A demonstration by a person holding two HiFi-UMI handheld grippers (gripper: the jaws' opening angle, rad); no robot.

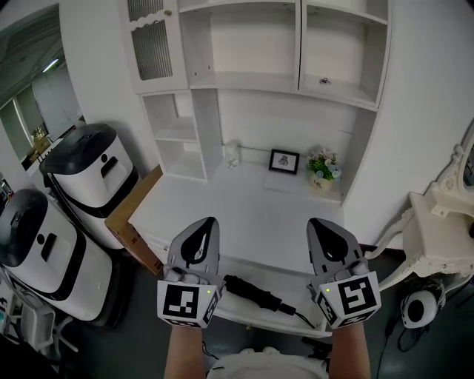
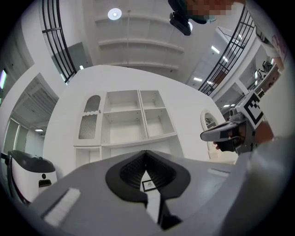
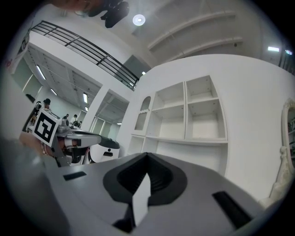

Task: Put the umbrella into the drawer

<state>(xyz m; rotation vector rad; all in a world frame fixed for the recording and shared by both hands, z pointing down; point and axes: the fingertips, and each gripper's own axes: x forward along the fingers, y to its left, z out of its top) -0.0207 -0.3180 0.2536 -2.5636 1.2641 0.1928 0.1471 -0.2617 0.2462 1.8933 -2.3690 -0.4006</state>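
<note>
The left gripper (image 1: 207, 226) and right gripper (image 1: 317, 226) hovered side by side over the white desk (image 1: 244, 215), jaws pressed together, empty. Between them, nearer, the black umbrella (image 1: 255, 290) lay in what looked like the pulled-out drawer (image 1: 244, 314).

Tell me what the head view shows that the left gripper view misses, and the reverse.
Only the head view: the black umbrella lying at the front of the desk, between the left gripper and the right gripper, and the potted plant. Only the left gripper view: the round ceiling light, and that the left gripper's own claw is shut and empty. Both: the white shelf unit, the right gripper and a white machine.
</note>
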